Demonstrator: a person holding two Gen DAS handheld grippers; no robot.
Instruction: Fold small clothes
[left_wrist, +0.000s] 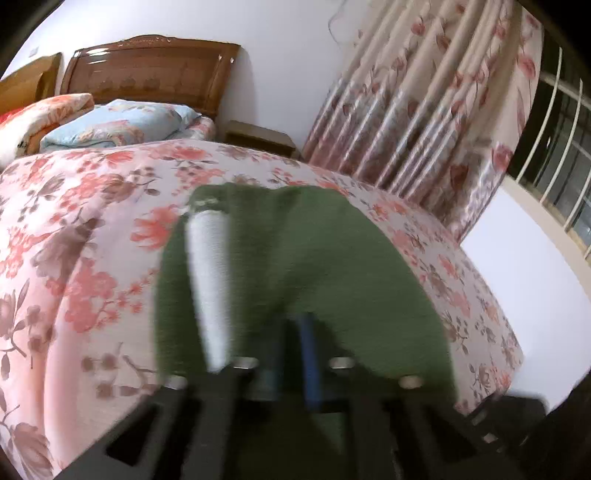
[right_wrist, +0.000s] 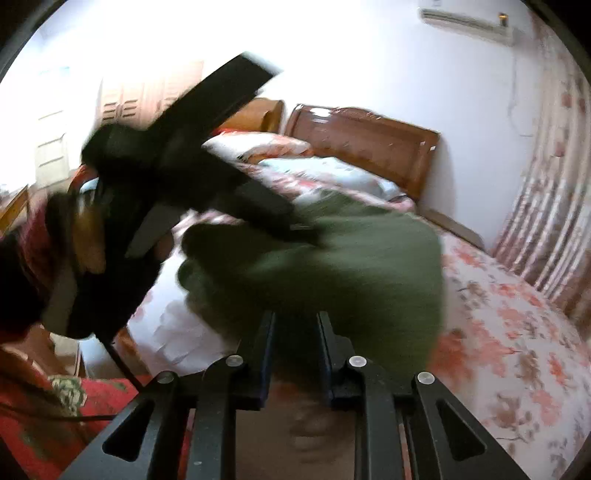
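Wide open floral bedspread (left_wrist: 74, 229) stretches left and ahead of the green garment (left_wrist: 314, 258), but pillows (left_wrist: 110, 125) and headboard (left_wrist: 147, 74) block the far end, the curtain (left_wrist: 424, 110) crowds the right, and the left gripper (right_wrist: 306, 236) crosses the garment.

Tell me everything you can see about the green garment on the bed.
The green garment is a dull olive cloth with a soft, slightly fuzzy look and a white stripe along one side. It is bunched and lifted, draping over the flowered bedspread rather than lying flat. The left gripper is shut on one edge and the right gripper on another. Both views are blurred, so seams, sleeves or legs cannot be made out.
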